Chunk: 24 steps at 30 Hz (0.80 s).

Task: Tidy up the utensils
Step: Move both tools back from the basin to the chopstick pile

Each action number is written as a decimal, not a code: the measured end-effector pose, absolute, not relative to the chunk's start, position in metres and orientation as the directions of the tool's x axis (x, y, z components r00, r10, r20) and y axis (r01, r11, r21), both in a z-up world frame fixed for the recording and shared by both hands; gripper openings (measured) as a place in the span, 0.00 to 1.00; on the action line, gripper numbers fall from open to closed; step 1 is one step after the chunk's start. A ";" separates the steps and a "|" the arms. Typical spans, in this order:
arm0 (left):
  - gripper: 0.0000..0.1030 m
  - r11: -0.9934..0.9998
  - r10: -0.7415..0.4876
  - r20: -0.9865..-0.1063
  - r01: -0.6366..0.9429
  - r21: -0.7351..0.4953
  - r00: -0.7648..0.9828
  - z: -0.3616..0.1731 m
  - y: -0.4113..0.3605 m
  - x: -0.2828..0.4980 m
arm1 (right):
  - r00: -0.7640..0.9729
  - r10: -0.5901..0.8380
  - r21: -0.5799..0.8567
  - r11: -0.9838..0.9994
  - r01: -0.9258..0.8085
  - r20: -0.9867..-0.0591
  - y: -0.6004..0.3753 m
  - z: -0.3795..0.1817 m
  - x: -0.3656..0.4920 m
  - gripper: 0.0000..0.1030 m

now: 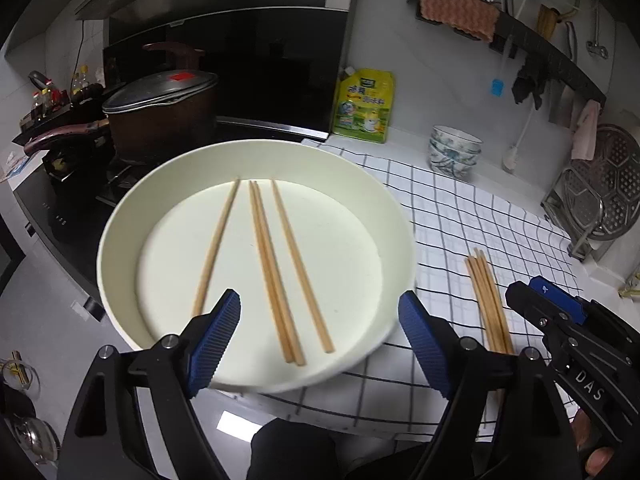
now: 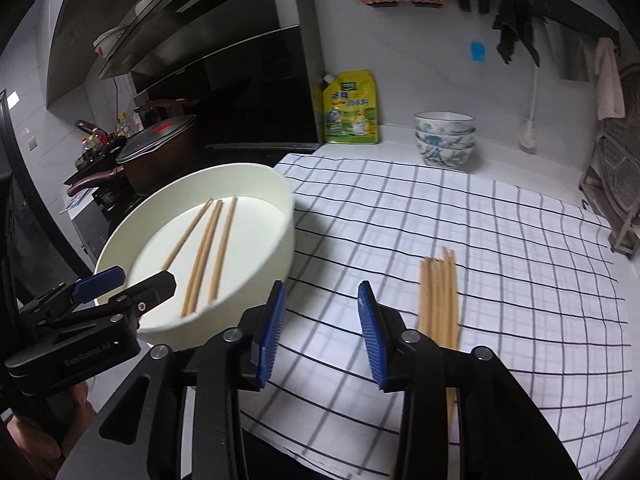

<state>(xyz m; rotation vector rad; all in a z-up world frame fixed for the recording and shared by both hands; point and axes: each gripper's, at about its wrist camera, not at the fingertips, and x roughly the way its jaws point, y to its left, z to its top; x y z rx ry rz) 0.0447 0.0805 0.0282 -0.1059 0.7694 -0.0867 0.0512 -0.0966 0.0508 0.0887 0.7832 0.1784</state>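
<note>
A round white basin (image 1: 120, 240) (image 2: 276, 248) sits on the left of the checked cloth. Several wooden chopsticks (image 1: 276, 272) (image 2: 208, 252) lie inside it. A bundle of several more chopsticks (image 1: 490, 304) (image 2: 438, 296) lies on the cloth to the right. My left gripper (image 1: 320, 328) is open and empty, hovering over the basin's near rim; it also shows in the right wrist view (image 2: 132, 280). My right gripper (image 2: 322, 328) is open and empty above the cloth between basin and bundle; it also shows in the left wrist view (image 1: 536, 300).
A black-and-white checked cloth (image 2: 460, 216) covers the counter. A brown lidded pot (image 1: 160, 120) stands on the stove at left. A yellow-green refill pouch (image 1: 364, 106) and stacked patterned bowls (image 1: 454, 152) stand at the back. A metal steamer rack (image 1: 604, 188) leans at right.
</note>
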 end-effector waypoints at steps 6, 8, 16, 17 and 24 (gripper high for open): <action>0.86 0.988 -0.151 -0.686 0.082 -0.133 0.712 0.026 0.052 0.034 | 0.695 0.129 0.132 0.990 -0.049 -0.707 -0.140 0.042 0.036 0.41; 0.88 0.986 -0.163 -0.688 0.095 -0.137 0.707 0.024 0.042 0.031 | 0.696 0.107 0.128 0.992 -0.021 -0.710 -0.154 0.039 0.032 0.43; 0.90 0.979 -0.203 -0.695 0.138 -0.149 0.689 0.012 0.007 0.021 | 0.664 0.048 0.097 0.995 0.038 -0.746 -0.190 0.015 0.025 0.51; 0.90 0.979 -0.203 -0.696 0.141 -0.146 0.689 0.009 0.003 0.019 | 0.656 0.042 0.091 0.995 0.041 -0.754 -0.193 0.011 0.026 0.51; 0.90 0.980 -0.201 -0.708 0.141 -0.142 0.677 -0.006 -0.013 0.016 | 0.606 0.039 0.083 0.996 0.044 -0.795 -0.202 -0.018 0.040 0.51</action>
